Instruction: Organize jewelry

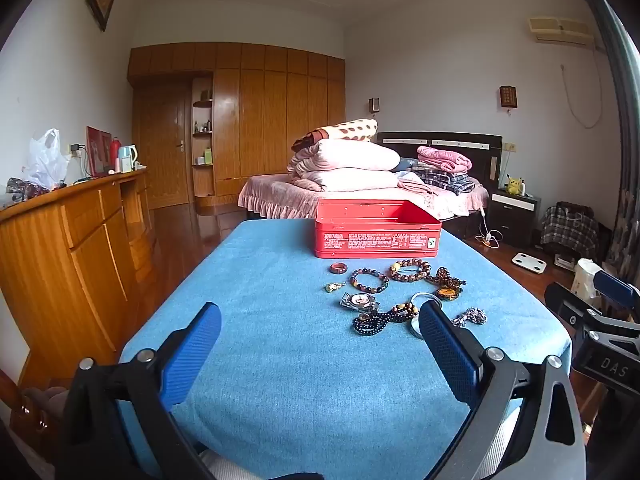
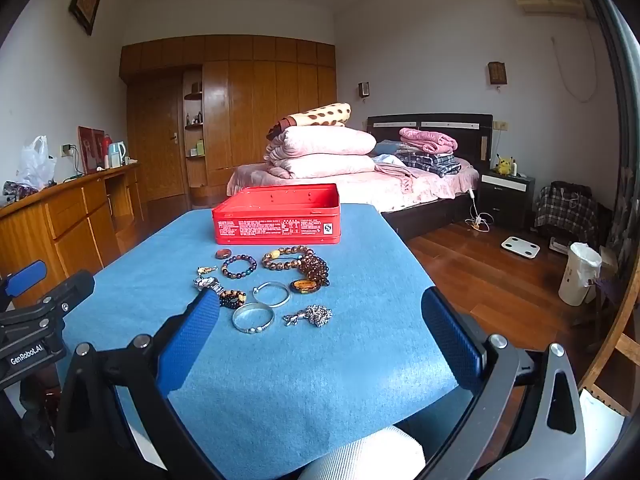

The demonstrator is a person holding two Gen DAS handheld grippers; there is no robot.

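**Nothing picked yet, both claws released over the table**

Two grippers hovering at the near end of the blue tablecloth [image 2: 280, 380], jaws spread wide, holding nothing: left gripper [image 1: 320, 344], right gripper [image 2: 320, 324].

Red tin [image 2: 277, 216] sits open at the far end, looks empty from here. I'm treating it as the destination. Jewelry is spread on the cloth just in front of it, well short of either claw.

My plan, biggest to smallest:
- Amber bead cluster with pendant [image 2: 312, 274] overlaps the brown bead bracelet [image 2: 282, 258]. Lift the bracelet by its far arc so the cluster doesn't drag along.
- Two silver bangles [image 2: 254, 318], touching. Pinch across one rim, not flat, since smooth metal will likely slip.
- Dark bead bracelet [image 2: 239, 266], clear of its neighbours, easy grab.
- Watch [image 1: 359, 301] lies against the black bead strand [image 1: 376, 322]; the right view partly hides both behind a finger, so I'd use the left claw.
- Silver brooch [image 2: 316, 315], small gold charm [image 2: 207, 270], red ring [image 1: 338, 268]: last, low approach, close slowly, and the cloth pile may snag the tips.
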